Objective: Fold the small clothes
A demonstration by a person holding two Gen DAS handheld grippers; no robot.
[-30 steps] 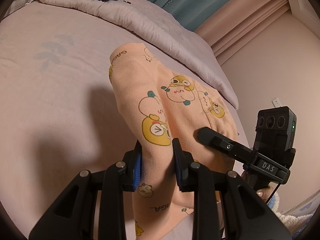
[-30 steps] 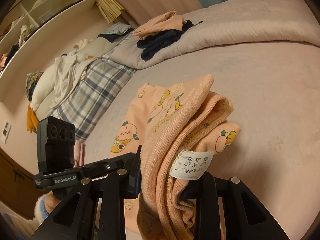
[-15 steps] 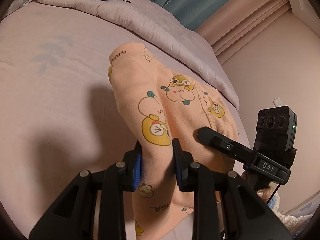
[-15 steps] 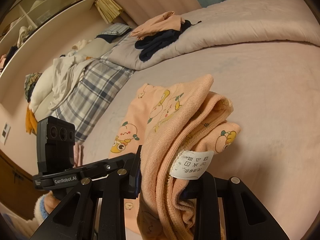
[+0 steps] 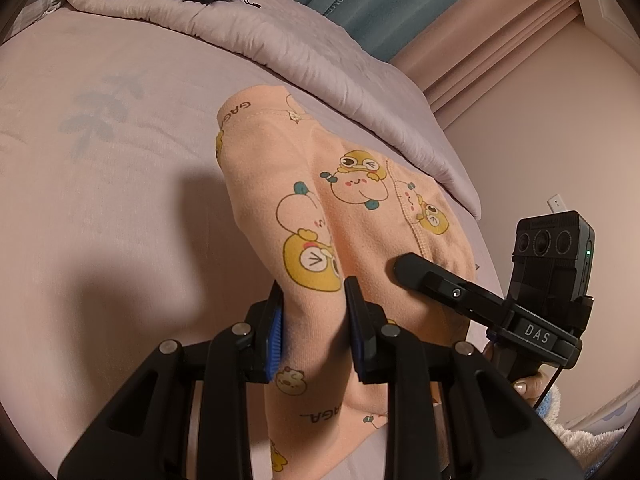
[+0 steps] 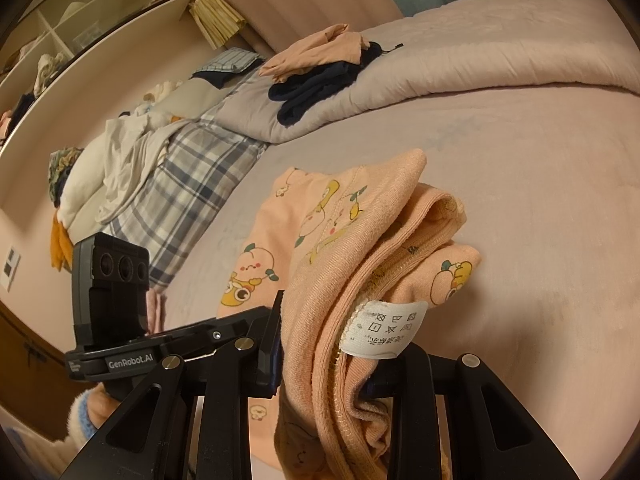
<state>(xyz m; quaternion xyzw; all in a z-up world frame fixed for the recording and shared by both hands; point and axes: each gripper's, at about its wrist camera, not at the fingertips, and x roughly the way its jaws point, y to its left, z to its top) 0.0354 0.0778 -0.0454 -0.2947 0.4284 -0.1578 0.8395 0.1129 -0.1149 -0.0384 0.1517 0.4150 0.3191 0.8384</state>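
**Soft peach cloth, held at two spots**

Peach cloth with yellow cartoon animals makes up the small garment (image 5: 352,216). It looks soft and a little fuzzy, with stitched seams. Part of it is lifted off the bed (image 5: 100,200); the far end lies on the pale pink sheet.

The left gripper (image 5: 314,320) has its fingers pinched on one bunched fold. The right gripper (image 6: 340,364) squeezes a thicker wad of layers, with ribbed edges and a white care label (image 6: 384,330) sticking out.

What could go wrong, I think:
- The right wad is lumpy and has many layers. If the hold is loose, an inner layer may slide out and the fold would come apart.
- Both holds sit close together near one end. The long loose part may drag on the sheet and wrinkle or twist.
- If the two hands pull different ways, the stretchy cloth could fold crooked.

A puffy grey blanket (image 6: 440,60) lies well apart, with dark clothes (image 6: 316,88) on it.
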